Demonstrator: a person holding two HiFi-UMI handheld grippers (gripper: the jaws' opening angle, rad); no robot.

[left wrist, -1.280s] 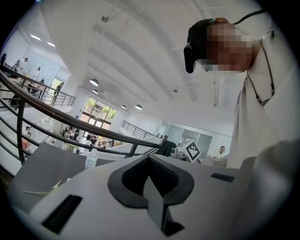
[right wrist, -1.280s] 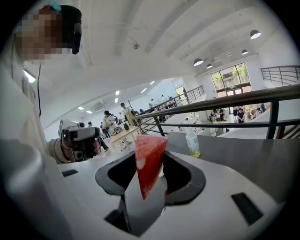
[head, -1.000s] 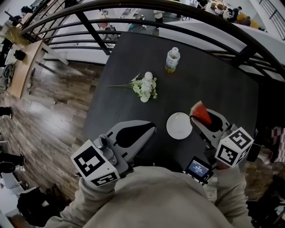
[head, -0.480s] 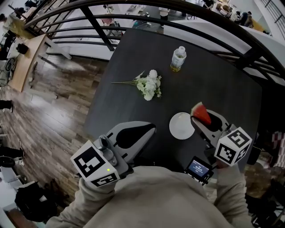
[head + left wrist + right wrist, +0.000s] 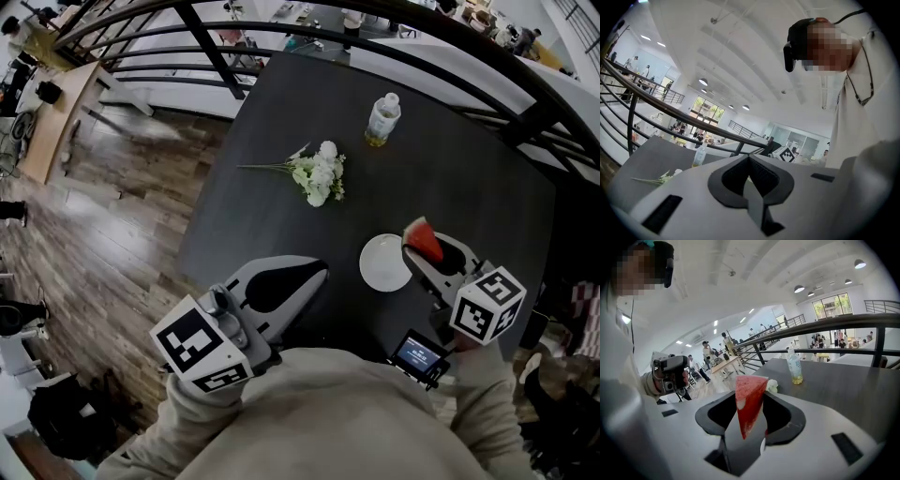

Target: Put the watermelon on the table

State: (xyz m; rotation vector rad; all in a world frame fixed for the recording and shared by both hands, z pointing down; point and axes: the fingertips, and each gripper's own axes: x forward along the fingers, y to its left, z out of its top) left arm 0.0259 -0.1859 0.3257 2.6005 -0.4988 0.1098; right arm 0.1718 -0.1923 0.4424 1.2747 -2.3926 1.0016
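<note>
A red watermelon slice (image 5: 424, 241) with a thin rind stands point-down between the jaws of my right gripper (image 5: 418, 247), which is shut on it. It hangs just above the dark table (image 5: 469, 178), at the right rim of a white plate (image 5: 382, 265). In the right gripper view the watermelon slice (image 5: 749, 404) fills the gap of the right gripper (image 5: 751, 383). My left gripper (image 5: 322, 269) hovers at the table's near edge, left of the plate, shut and holding nothing. In its own view the left gripper (image 5: 749, 158) has its tips together.
White flowers (image 5: 317, 174) lie mid-table and a drink bottle (image 5: 382, 120) stands at the far side. A black railing (image 5: 281, 23) curves behind the table. A small screen device (image 5: 419, 354) sits near my chest. A person holding a camera (image 5: 670, 373) stands to the left.
My right gripper has sunk slightly with the slice, ending a little closer to the plate's rim. The head view has shifted a little. The left gripper has stayed put.
</note>
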